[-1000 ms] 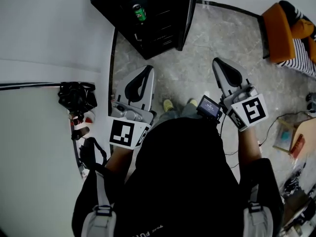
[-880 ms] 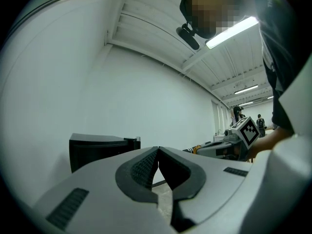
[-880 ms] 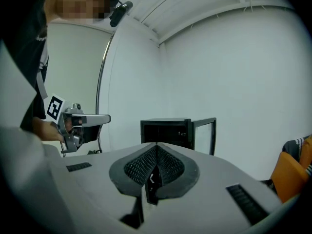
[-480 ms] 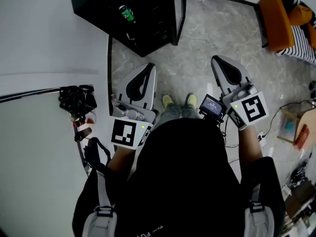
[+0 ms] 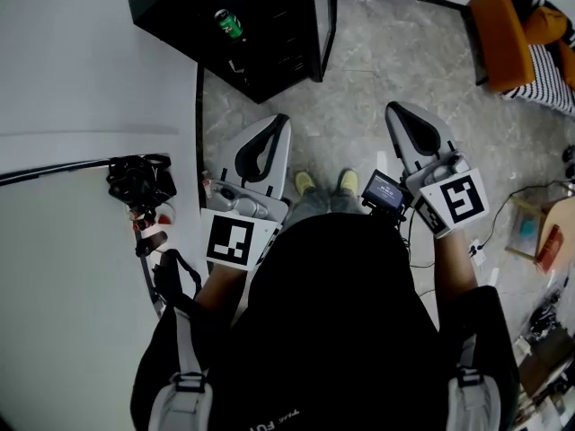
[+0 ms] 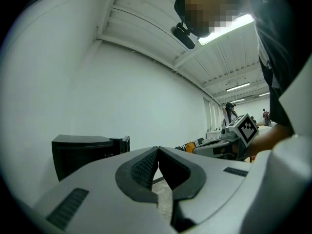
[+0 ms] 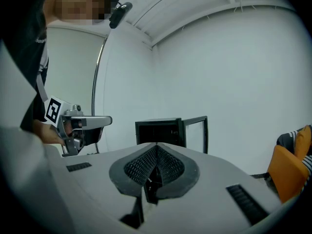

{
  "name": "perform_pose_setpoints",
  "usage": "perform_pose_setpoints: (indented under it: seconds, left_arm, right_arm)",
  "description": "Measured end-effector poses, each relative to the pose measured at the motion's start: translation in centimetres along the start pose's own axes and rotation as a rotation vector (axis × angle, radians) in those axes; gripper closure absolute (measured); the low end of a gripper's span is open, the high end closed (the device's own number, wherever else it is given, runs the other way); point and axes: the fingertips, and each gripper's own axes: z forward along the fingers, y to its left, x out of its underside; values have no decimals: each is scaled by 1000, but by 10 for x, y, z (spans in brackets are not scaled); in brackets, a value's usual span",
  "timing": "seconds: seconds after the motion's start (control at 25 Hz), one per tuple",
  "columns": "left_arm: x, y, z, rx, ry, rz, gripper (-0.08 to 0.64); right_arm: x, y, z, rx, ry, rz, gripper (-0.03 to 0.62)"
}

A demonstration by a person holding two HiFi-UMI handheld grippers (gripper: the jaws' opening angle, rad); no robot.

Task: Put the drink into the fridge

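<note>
Nearest, the left gripper (image 5: 280,122) and the right gripper (image 5: 396,110) are held level, side by side above the marble floor (image 5: 377,61). The fingers of each are pressed together, with nothing between them. At the far left, the green drink can (image 5: 228,23) is seen inside the black fridge (image 5: 278,25), whose door (image 5: 329,16) is swung open.

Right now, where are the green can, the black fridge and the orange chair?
Green drink can (image 5: 228,23): head view, its side.
Black boxy fridge (image 5: 171,3): head view, its dark body.
Orange padded chair (image 5: 503,48): head view, its cushion.
</note>
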Motion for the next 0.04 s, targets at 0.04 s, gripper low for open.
perform_pose_setpoints:
  seconds: [0.04]
  left_arm:
    - [0, -1, 0, 3, -1, -1, 548]
  right_arm:
    - [0, 0, -1, 0, 1, -4, 581]
